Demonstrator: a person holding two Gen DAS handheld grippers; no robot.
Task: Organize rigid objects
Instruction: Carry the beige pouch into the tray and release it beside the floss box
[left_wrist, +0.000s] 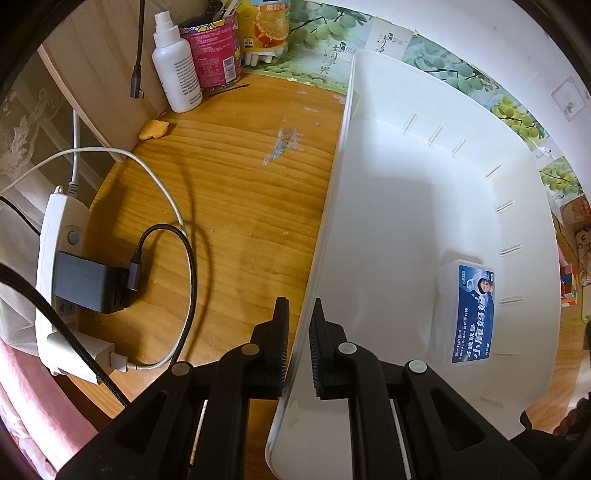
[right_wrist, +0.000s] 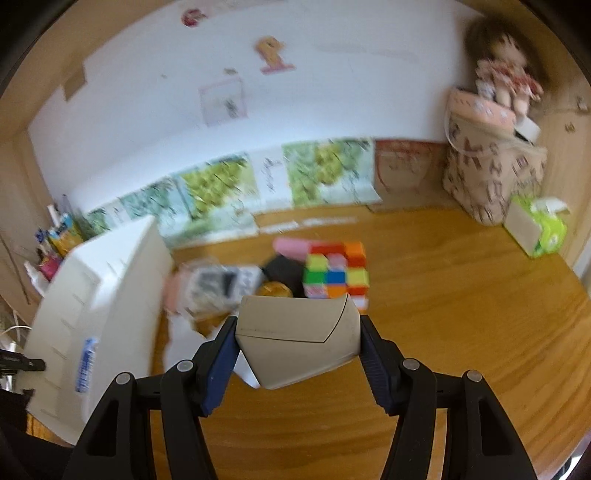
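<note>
In the left wrist view my left gripper (left_wrist: 298, 332) is shut on the left rim of a white plastic bin (left_wrist: 424, 192), one finger outside and one inside. A dental floss box (left_wrist: 466, 314) with a blue label lies inside the bin at its right wall. In the right wrist view my right gripper (right_wrist: 299, 343) is shut on a beige angular box (right_wrist: 295, 336), held above the wooden desk. Beyond it lie a colourful puzzle cube (right_wrist: 336, 273), a pink item (right_wrist: 291, 248), a black item and a printed packet (right_wrist: 218, 284). The white bin (right_wrist: 96, 288) stands at the left.
Left of the bin lie a power strip (left_wrist: 59, 251) with a black charger (left_wrist: 88, 282) and looping cables. A white spray bottle (left_wrist: 175, 62), a red tin and a juice carton stand at the back. A patterned bag (right_wrist: 487, 173), a doll and a tissue box (right_wrist: 535, 229) occupy the right corner.
</note>
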